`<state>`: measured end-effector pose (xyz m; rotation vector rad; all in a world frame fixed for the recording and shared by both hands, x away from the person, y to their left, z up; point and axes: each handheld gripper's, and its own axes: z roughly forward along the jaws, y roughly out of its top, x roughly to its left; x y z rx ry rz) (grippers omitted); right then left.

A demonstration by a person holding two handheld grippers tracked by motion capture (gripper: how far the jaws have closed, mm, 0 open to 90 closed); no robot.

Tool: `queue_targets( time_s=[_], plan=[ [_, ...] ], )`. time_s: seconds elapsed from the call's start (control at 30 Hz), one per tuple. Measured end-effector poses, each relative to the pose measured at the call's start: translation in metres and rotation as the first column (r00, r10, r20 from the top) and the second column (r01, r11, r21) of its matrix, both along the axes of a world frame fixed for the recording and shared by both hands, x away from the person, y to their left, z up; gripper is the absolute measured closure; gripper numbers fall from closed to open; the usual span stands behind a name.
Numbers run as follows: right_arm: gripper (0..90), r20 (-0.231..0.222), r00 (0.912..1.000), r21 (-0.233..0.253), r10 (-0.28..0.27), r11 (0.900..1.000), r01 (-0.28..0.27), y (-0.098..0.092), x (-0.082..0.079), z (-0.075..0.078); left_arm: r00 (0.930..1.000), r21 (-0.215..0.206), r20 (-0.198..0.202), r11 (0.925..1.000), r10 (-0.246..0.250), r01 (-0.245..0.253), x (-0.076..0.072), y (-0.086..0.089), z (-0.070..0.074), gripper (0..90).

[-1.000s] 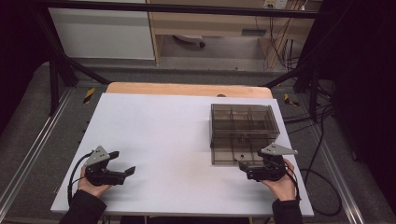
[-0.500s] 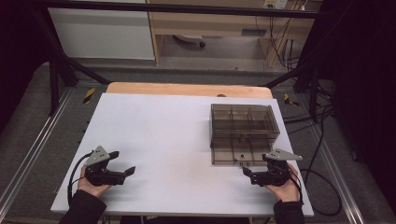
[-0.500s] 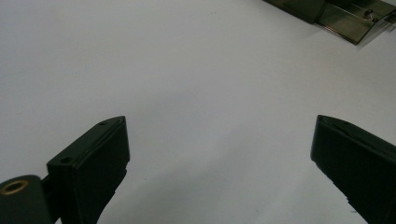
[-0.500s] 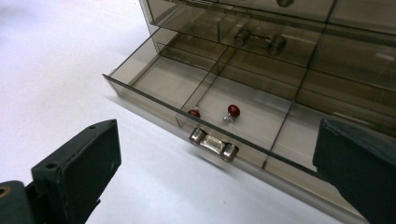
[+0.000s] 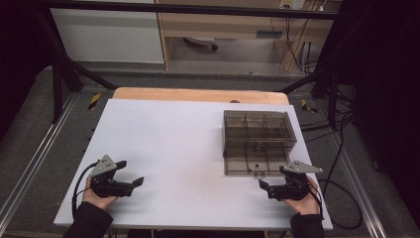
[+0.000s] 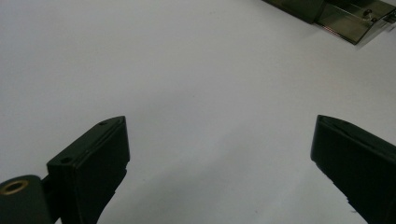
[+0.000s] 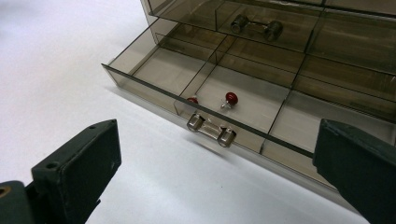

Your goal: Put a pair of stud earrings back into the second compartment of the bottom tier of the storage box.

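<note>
Right now my right gripper (image 5: 271, 188) sits just off the front of the drawer box (image 5: 257, 134), jaws spread wide with nothing between them but bare table (image 5: 188, 148). Through the right gripper view, the bottom drawer (image 7: 233, 107) is pulled out toward me, well clear of the box front. Its metal handle (image 7: 211, 130) sits at the middle of the front wall, between my two jaws and a little beyond them, untouched. Behind that handle, in the middle compartment, lies a small red-headed pin (image 7: 229, 99), and a second red bit (image 7: 192, 100) shows right against the front wall, partly hidden by it. The compartments on either side of the middle one look bare. Above the drawer, the next drawer up is shut, its own handle (image 7: 256, 26) flush at the front.

Over on the other side, my left gripper (image 5: 130, 177) rests on the table well away from the box, near the front edge. Its jaws are spread wide too, holding nothing. In the left gripper view only a corner of the open drawer (image 6: 355, 21) shows far off, with white table between.

My left hand (image 5: 96, 194) and right hand (image 5: 299, 198) wrap the gripper bodies from behind, and a cable (image 5: 79, 183) loops out from the left one.
</note>
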<state>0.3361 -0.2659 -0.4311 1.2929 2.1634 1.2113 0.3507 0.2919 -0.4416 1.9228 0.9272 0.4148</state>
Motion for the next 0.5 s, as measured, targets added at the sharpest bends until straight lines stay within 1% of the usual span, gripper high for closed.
queue_targets(
  time_s=[0.17, 0.3, 0.43, 0.5],
  plan=[
    [1.7, 0.000, 1.0000, -0.003, 0.001, 1.000, -0.001, -0.0007, -0.0008, -0.0007, 1.0000, 0.000, -0.001, 1.0000, -0.002, 0.002, 0.0001, -0.0002, -0.0001, 4.6],
    [2.0, -0.006, 1.0000, 0.002, 0.002, 1.000, -0.002, -0.0021, -0.0020, -0.0013, 1.0000, 0.005, -0.001, 1.0000, -0.002, 0.002, 0.0001, -0.0007, -0.0001, 4.6],
    [2.9, -0.006, 1.0000, 0.005, 0.006, 1.000, -0.006, -0.0050, -0.0029, -0.0022, 1.0000, 0.001, -0.001, 1.0000, -0.003, 0.003, 0.0002, -0.0004, 0.0000, 4.6],
    [3.6, -0.013, 0.9999, 0.012, 0.005, 1.000, -0.005, -0.0059, -0.0040, -0.0027, 1.0000, 0.001, -0.002, 1.0000, -0.003, 0.003, 0.0003, -0.0002, -0.0002, 4.6]
  ],
)
